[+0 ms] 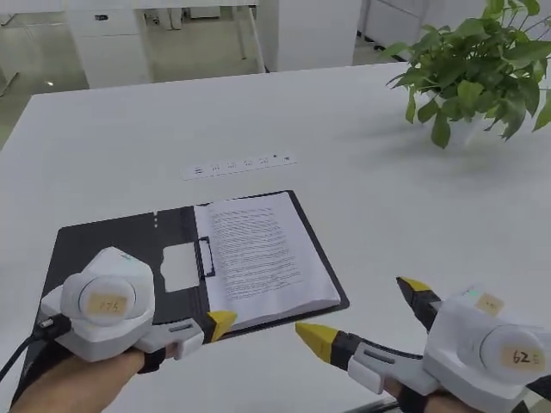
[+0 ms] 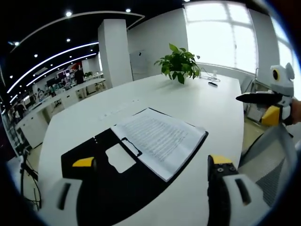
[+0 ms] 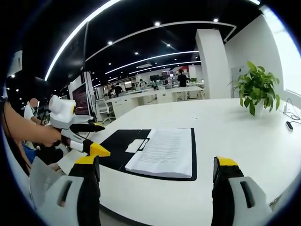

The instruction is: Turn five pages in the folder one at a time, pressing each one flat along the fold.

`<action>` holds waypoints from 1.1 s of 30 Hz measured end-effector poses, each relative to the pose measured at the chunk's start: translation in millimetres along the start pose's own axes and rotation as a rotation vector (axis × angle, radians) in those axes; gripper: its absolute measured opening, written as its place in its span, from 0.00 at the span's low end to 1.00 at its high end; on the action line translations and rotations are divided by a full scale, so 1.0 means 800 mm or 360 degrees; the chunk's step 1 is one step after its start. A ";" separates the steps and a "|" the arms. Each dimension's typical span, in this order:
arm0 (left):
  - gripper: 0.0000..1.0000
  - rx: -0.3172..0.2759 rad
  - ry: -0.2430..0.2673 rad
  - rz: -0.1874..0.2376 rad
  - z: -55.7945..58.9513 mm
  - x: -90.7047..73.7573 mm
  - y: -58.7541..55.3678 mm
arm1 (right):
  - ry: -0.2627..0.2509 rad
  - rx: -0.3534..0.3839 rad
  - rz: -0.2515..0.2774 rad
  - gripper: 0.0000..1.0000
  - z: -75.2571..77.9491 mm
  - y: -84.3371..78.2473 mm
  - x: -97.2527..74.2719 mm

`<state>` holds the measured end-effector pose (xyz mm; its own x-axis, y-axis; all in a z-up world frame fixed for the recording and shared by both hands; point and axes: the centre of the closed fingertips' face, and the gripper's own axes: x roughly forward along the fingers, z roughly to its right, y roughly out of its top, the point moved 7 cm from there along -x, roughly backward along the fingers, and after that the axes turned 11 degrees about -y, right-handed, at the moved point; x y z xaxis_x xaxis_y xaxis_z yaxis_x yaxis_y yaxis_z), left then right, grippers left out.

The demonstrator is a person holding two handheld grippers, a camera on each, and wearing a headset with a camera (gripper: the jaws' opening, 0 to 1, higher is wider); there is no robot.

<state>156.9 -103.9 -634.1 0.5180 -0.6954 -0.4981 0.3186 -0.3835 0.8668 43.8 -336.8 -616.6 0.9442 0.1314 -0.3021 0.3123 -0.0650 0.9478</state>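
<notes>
Left tongs (image 2: 153,162) are spread wide with nothing in them, hanging by the near left part of the folder (image 1: 112,239), around its black inside cover. Right tongs (image 1: 363,311) are wide apart too, also empty, just off the folder's near right corner and not touching it. Ahead of both, the folder lies open flat on the white bench (image 1: 387,189). It's got a stack of printed pages (image 1: 258,254) on its right half, a clip (image 1: 205,256) at the fold and a small white card (image 1: 182,267) on the left cover. Way beyond the right tongs there's a potted plant (image 1: 473,69).
</notes>
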 end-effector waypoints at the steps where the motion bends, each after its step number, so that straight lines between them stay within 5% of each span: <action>1: 0.97 0.0013 -0.0012 -0.0018 0.000 0.005 0.001 | -0.0002 0.0001 0.0002 1.00 0.000 0.000 0.000; 13: 0.97 0.0043 -0.0118 -0.0057 0.013 0.052 0.003 | -0.0013 -0.0006 -0.0005 1.00 -0.004 -0.004 -0.002; 33: 0.95 -0.0064 -0.0206 -0.0090 0.037 0.129 0.001 | -0.0015 -0.0026 -0.0034 1.00 -0.014 -0.011 -0.001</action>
<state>186.7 -194.0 -683.9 0.3924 -0.7470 -0.5367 0.3774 -0.4014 0.8346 39.1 -325.0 -623.8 0.9384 0.1232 -0.3229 0.3305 -0.0464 0.9427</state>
